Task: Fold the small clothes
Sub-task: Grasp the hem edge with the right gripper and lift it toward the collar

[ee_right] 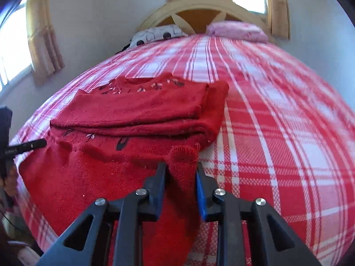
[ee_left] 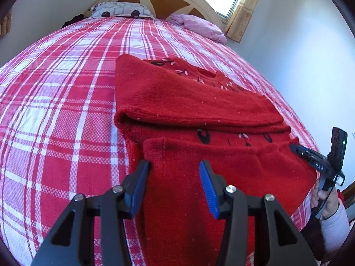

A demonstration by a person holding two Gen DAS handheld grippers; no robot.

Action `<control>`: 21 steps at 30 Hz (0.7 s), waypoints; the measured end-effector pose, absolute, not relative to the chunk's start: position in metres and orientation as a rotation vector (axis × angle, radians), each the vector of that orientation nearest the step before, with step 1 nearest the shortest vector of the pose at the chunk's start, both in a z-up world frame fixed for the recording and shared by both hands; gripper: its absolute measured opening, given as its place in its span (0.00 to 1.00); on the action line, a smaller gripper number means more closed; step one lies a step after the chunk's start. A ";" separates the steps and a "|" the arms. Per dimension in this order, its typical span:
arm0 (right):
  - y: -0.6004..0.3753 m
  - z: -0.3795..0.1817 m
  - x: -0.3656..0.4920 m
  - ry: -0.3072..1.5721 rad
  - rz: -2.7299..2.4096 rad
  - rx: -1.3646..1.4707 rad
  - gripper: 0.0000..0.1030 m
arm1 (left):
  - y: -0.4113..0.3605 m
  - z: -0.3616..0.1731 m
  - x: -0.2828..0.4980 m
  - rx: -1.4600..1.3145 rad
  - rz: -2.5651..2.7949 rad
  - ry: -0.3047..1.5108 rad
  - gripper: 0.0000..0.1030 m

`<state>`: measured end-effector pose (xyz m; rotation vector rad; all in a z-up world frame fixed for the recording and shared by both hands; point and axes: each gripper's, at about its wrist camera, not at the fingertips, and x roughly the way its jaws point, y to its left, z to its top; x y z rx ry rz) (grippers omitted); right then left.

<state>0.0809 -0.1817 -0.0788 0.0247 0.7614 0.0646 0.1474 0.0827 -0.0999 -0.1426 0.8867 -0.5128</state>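
Sweater (ee_right: pixel 115 137) near bed (ee_right: pixel 277 122) edge, hem in right hand-held gripper (ee_right: pixel 181 170).

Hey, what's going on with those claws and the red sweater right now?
Right claw pinching the sweater hem corner. Left claw over the other corner, grip unclear. Sweater part-folded on bed. Nothing in the way.

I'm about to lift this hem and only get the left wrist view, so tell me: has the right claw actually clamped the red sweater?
Observer: Yes. The right claw is shut on a bunched corner of the red sweater, with fabric humped up in its grip.
Operator: Which corner is that?
Observer: The near hem's corner, on the side next to the open stretch of plaid bedspread.
Operator: Is the folded upper part tidy on that side?
Observer: The folded upper part shows its layers stacked fairly evenly there, with a rounded edge.
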 end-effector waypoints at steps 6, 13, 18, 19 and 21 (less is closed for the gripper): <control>-0.167 -0.059 0.057 0.659 0.121 -0.033 0.14 | 0.083 -0.101 0.150 -0.154 -0.530 0.865 0.43; -0.179 -0.079 0.072 0.753 0.186 0.094 0.14 | 0.082 -0.103 0.160 -0.170 -0.537 0.880 0.48; -0.190 -0.086 0.078 0.783 0.222 0.196 0.15 | 0.078 -0.102 0.163 -0.182 -0.560 0.901 0.63; -0.191 -0.086 0.079 0.791 0.233 0.206 0.15 | 0.076 -0.102 0.162 -0.165 -0.557 0.901 0.63; -0.191 -0.087 0.079 0.800 0.245 0.218 0.16 | 0.070 -0.101 0.160 -0.113 -0.553 0.900 0.60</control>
